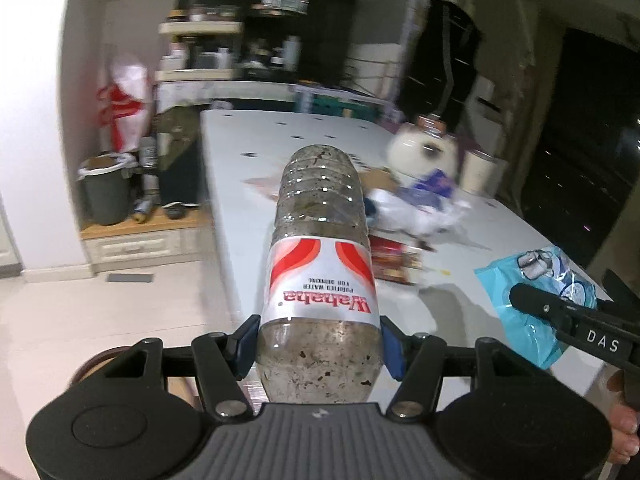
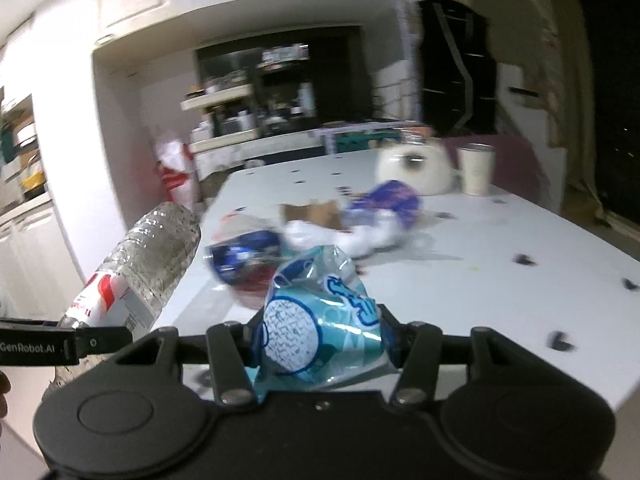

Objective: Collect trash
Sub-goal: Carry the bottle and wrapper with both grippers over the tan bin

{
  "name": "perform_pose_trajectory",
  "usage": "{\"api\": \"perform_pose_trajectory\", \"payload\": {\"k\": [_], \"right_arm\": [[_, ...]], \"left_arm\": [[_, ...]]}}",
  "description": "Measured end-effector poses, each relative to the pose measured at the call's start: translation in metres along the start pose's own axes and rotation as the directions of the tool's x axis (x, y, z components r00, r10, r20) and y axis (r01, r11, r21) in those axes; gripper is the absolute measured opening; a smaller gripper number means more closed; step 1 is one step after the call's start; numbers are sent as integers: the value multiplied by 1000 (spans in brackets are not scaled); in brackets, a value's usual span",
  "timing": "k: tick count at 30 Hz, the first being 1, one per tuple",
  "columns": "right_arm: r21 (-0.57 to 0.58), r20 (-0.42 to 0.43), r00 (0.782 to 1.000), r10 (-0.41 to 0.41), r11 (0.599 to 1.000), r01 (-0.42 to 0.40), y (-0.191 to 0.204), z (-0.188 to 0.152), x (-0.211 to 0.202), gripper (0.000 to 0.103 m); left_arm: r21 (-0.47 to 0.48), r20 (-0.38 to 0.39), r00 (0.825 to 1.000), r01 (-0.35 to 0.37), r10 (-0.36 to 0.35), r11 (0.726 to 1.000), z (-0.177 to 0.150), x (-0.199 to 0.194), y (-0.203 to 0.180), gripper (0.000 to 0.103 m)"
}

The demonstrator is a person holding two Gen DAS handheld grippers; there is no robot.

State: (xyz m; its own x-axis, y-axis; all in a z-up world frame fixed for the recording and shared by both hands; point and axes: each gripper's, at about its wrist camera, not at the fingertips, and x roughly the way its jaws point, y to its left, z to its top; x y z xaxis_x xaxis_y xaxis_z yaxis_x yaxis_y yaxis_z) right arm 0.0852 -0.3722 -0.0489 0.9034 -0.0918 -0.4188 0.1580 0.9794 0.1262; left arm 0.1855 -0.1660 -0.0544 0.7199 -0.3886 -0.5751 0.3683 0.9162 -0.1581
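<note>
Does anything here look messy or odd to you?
Yes. The water bottle clamped in the left hand-held gripper is grimy, with dark specks inside. A heap of wrappers and torn cardboard lies scattered across the white table. The right hand-held gripper holds a crumpled blue packet.

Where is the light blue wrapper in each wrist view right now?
Left wrist: light blue wrapper at lower right, in the right gripper.
Right wrist: bottom centre, clamped between the jaws.
Shared landmark: the cream cup at the table's far right.
</note>
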Motion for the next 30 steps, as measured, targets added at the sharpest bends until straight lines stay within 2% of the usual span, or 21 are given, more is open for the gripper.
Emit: {"api": "perform_pose_trajectory", "payload": {"k": [8, 13, 17, 20, 23, 30], "right_arm": [[-76, -64, 989, 137, 987, -141, 84, 2, 37, 54], [-115, -116, 975, 188, 973, -201, 134, -2, 59, 54], [-161, -173, 959, 223, 955, -251, 173, -6, 80, 54], [-180, -245, 937, 247, 938, -295, 201, -14, 104, 54], [-189, -332, 906, 261, 923, -336, 227, -24, 131, 54], [-214, -520, 819, 244, 891, -401, 279, -54, 199, 54]], "left_arm": [[-77, 1, 994, -107, 107, 991, -2, -23, 85, 61], [-111, -20, 990, -139, 138, 984, -7, -29, 133, 61], [-141, -66, 987, -154, 146, 978, -15, -26, 169, 61], [-175, -119, 983, -160, 141, 971, -24, -14, 195, 61], [-221, -183, 974, -170, 130, 960, -34, 3, 219, 61], [-306, -341, 936, -195, 84, 932, -58, 55, 268, 61]]}}
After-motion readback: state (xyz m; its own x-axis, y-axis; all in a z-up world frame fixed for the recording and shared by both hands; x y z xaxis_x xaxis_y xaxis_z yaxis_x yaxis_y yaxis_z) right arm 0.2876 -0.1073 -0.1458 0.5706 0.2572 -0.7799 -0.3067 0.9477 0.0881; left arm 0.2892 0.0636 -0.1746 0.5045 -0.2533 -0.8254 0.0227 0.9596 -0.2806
